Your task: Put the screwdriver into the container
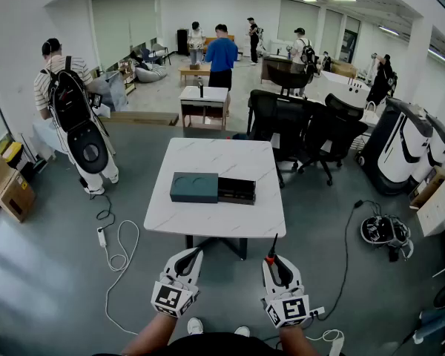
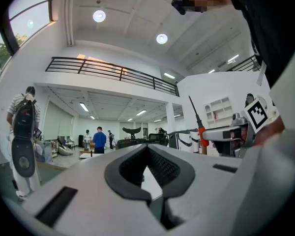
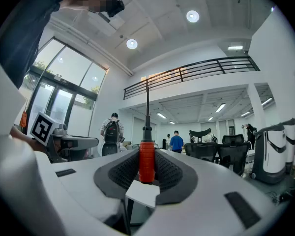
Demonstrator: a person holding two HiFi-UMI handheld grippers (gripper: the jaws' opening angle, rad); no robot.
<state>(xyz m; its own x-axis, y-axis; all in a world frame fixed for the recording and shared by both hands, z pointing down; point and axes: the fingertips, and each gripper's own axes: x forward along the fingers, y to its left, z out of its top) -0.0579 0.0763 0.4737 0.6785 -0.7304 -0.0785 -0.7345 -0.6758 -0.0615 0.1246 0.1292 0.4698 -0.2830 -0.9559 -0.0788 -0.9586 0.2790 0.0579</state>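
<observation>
Holding screwdriver (image 3: 146, 162) upright: right gripper (image 3: 147, 154).

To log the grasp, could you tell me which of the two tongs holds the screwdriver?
The right tongs: the red-handled screwdriver stands gripped between their pads, shaft pointing up, while the left tongs hold nothing.

A large open office or robot lab is shown: office chairs (image 1: 304, 128), benches (image 1: 208, 213), white machines (image 1: 404, 150), cardboard boxes (image 1: 11, 191) and cables (image 1: 119, 251) on a grey floor (image 1: 52, 273). A railed gallery (image 3: 196, 68) is seen above.
</observation>
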